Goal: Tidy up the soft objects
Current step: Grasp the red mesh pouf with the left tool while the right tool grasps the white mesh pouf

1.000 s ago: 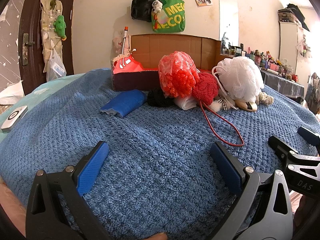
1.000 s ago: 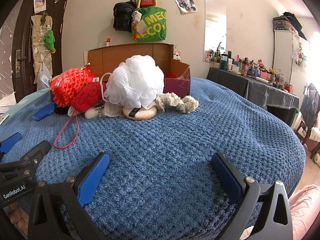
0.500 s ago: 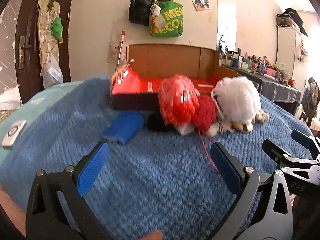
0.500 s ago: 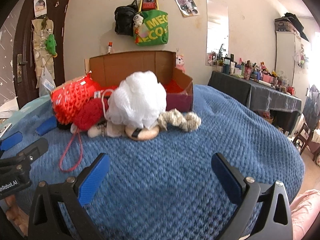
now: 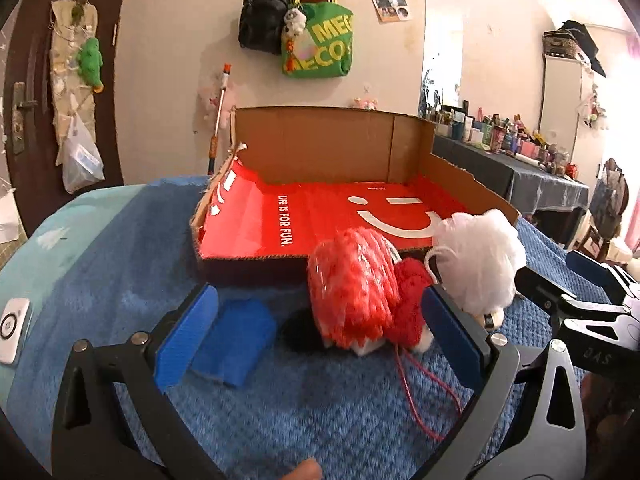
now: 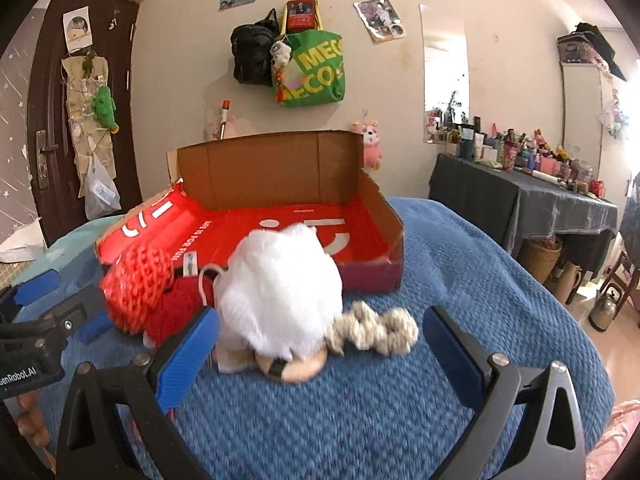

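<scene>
A heap of soft things lies on the blue blanket in front of an open cardboard box (image 5: 332,216) (image 6: 280,220) with a red lining. In the heap are a red mesh pouf (image 5: 352,292) (image 6: 138,284), a dark red knitted piece (image 5: 408,304) with a red cord (image 5: 420,396), a white bath pouf (image 5: 476,256) (image 6: 280,292), a black soft item (image 5: 298,334), a folded blue cloth (image 5: 236,340), a beige knotted rope (image 6: 376,330) and a tan pad (image 6: 294,368). My left gripper (image 5: 320,340) is open, just short of the red pouf. My right gripper (image 6: 320,340) is open, just short of the white pouf.
The blue blanket (image 5: 320,420) covers a bed that drops off at the right (image 6: 560,340). A white device (image 5: 12,328) lies at the left edge. A dark-clothed table (image 6: 520,200) crowded with bottles stands at the right. Bags (image 6: 308,68) hang on the wall and a door (image 6: 80,120) is at the left.
Both grippers have risen and moved forward toward the heap, so the box's red lining now shows. Both stay open and nothing on the bed has moved.
</scene>
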`<action>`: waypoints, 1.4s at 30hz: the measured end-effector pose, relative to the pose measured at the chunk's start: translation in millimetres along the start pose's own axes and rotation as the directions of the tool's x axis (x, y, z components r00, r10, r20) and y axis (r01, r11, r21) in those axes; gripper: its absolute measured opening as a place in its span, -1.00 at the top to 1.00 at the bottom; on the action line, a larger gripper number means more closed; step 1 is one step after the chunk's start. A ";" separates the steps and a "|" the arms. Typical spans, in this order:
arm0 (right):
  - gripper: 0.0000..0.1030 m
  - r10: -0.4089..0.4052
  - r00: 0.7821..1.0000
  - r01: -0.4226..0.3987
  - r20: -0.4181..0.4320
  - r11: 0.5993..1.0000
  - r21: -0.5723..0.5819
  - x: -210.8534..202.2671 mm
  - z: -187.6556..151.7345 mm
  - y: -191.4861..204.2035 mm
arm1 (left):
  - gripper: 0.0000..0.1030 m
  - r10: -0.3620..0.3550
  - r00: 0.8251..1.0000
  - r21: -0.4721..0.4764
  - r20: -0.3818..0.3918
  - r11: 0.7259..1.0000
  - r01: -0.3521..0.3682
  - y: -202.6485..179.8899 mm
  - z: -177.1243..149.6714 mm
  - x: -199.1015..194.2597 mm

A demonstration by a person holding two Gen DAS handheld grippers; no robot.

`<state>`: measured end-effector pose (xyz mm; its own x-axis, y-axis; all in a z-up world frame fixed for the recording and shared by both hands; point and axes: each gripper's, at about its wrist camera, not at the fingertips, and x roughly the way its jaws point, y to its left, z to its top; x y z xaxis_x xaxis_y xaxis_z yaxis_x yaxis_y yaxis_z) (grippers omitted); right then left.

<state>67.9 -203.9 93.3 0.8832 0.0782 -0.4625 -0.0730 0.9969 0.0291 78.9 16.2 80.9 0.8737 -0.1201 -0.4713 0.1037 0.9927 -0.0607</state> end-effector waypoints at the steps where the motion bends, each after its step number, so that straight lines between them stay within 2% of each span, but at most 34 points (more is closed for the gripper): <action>1: -1.00 0.007 1.000 -0.007 -0.007 1.000 0.000 3.5 3.1 -0.4 | -1.00 -0.005 1.000 0.005 -0.008 1.000 0.005 0.0 3.0 3.3; 8: -1.00 0.083 0.991 -0.085 -0.104 0.996 -0.013 38.5 20.0 -1.5 | -1.00 -0.050 0.995 0.054 -0.088 0.997 0.055 -0.4 21.8 28.3; 12: -1.00 0.135 0.977 -0.138 -0.164 0.990 -0.007 54.7 22.1 -1.3 | -1.00 -0.092 0.982 0.035 -0.166 0.994 0.099 2.3 25.2 46.5; 14: -1.00 0.155 0.969 -0.159 -0.194 0.987 -0.003 62.1 21.0 -0.9 | -0.95 -0.094 0.979 0.029 -0.180 0.994 0.101 3.8 24.3 51.5; 19: -1.00 0.214 0.949 -0.215 -0.234 0.976 0.019 72.5 17.9 -1.5 | -0.60 -0.101 0.974 0.062 -0.204 0.991 0.115 -0.1 21.0 61.2; 20: -0.94 0.225 0.945 -0.226 -0.237 0.974 0.025 73.6 17.7 -1.9 | -0.43 -0.110 0.971 0.070 -0.211 0.989 0.127 -2.0 20.4 63.5; 21: -0.79 0.244 0.940 -0.243 -0.239 0.969 0.032 73.8 17.1 -2.4 | -0.18 -0.118 0.969 0.075 -0.218 0.988 0.137 -3.2 19.4 65.0; 22: -0.70 0.257 0.936 -0.256 -0.240 0.966 0.038 73.8 17.0 -2.8 | -0.03 -0.135 0.963 0.083 -0.234 0.984 0.158 -6.0 17.1 67.4; 23: -0.53 0.268 0.933 -0.266 -0.242 0.963 0.041 74.0 16.7 -2.9 | 0.09 -0.148 0.958 0.083 -0.244 0.981 0.173 -7.6 15.9 69.1; 24: -0.41 0.286 0.926 -0.284 -0.245 0.958 0.046 74.3 16.1 -2.5 | 0.11 -0.151 0.957 0.081 -0.246 0.981 0.176 -7.8 15.3 69.3; 27: -0.22 0.321 0.916 -0.319 -0.241 0.946 0.047 71.9 16.8 -0.5 | 0.15 -0.148 0.963 0.098 -0.227 0.980 0.174 -10.6 16.7 64.9; 35: -0.18 0.314 0.937 -0.316 -0.153 0.949 0.011 48.3 36.1 1.2 | 0.15 -0.157 0.972 0.097 -0.176 0.980 0.176 -7.4 28.0 48.6; 42: -0.18 0.319 0.935 -0.319 -0.157 0.947 0.028 47.2 35.8 -0.4 | 0.15 -0.160 0.974 0.092 -0.158 0.980 0.176 -2.8 33.4 39.6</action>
<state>126.2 -200.3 103.1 0.7293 0.3902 -0.5621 -0.3379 0.9197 0.2000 129.0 8.8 91.8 0.7597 -0.2763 -0.5887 0.2986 0.9524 -0.0616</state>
